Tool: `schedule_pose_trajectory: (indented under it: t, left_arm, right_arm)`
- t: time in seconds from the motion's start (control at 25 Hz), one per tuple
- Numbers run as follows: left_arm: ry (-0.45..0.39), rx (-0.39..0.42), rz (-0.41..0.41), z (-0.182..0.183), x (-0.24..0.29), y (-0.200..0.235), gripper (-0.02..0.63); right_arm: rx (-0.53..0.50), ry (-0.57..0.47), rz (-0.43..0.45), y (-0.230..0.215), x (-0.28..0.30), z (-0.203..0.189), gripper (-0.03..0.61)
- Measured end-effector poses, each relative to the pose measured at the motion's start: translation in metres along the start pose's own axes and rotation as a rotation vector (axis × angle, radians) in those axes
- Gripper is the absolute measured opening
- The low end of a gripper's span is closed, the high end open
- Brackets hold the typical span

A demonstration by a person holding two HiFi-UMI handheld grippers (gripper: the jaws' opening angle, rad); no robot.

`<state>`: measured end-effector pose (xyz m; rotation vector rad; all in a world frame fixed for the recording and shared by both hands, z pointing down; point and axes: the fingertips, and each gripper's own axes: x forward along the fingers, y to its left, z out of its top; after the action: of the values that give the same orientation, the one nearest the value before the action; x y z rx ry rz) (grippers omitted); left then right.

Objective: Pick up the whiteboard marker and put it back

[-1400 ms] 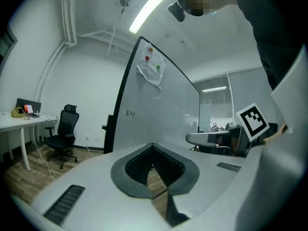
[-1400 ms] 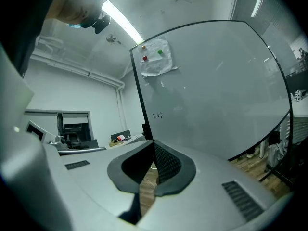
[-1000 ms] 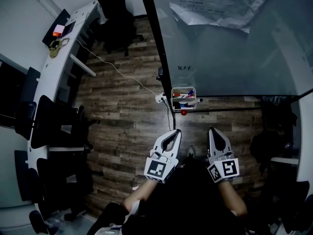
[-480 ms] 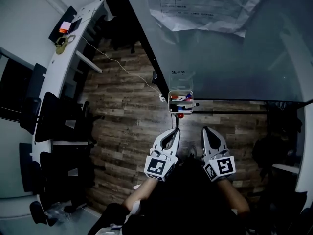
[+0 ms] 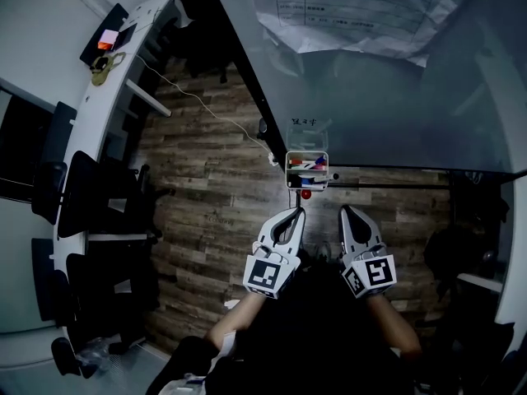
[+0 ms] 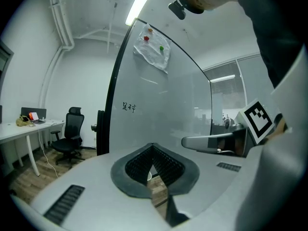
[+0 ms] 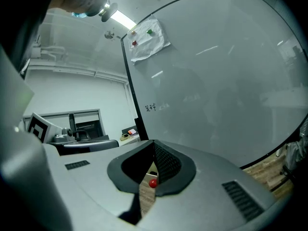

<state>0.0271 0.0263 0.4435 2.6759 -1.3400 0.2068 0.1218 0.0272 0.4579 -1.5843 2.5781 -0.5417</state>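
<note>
A small white marker tray (image 5: 306, 169) hangs at the lower left corner of the whiteboard (image 5: 387, 97). Several whiteboard markers (image 5: 310, 162) with red and blue caps lie in it. A red knob (image 5: 305, 193) sits just below the tray. My left gripper (image 5: 296, 211) is shut and empty, its tips just below the tray. My right gripper (image 5: 345, 210) is shut and empty too, a little to the tray's right. In the right gripper view the red knob (image 7: 152, 183) shows through the gap behind the shut jaws. The left gripper view faces the whiteboard (image 6: 163, 95).
A curved white desk (image 5: 90, 130) with a red item and cables runs along the left wall. Black office chairs (image 5: 90, 204) stand beside it. A white cable (image 5: 206, 109) trails over the wooden floor (image 5: 214, 196). Papers (image 5: 354, 11) are pinned high on the board.
Both grippers have moved a little forward, closer to the marker tray, side by side. Both stayed shut and empty.
</note>
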Motion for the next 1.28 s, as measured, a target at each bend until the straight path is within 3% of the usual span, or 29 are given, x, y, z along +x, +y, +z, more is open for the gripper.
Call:
schedule_pose_trajectory:
  t: [0.4, 1.04, 1.28]
  left_arm:
    - [-0.007, -0.021, -0.07, 0.004, 0.019, 0.015, 0.008]
    - [-0.007, -0.038, -0.112, 0.002, 0.044, 0.04, 0.008]
    - [0.003, -0.043, -0.108, 0.0, 0.048, 0.049, 0.008]
  right_arm:
    - [0.03, 0.055, -0.07, -0.011, 0.024, -0.012, 0.015]
    - [0.049, 0.144, -0.127, -0.031, 0.054, -0.032, 0.02]
    - [0.076, 0.191, -0.133, -0.036, 0.065, -0.045, 0.097]
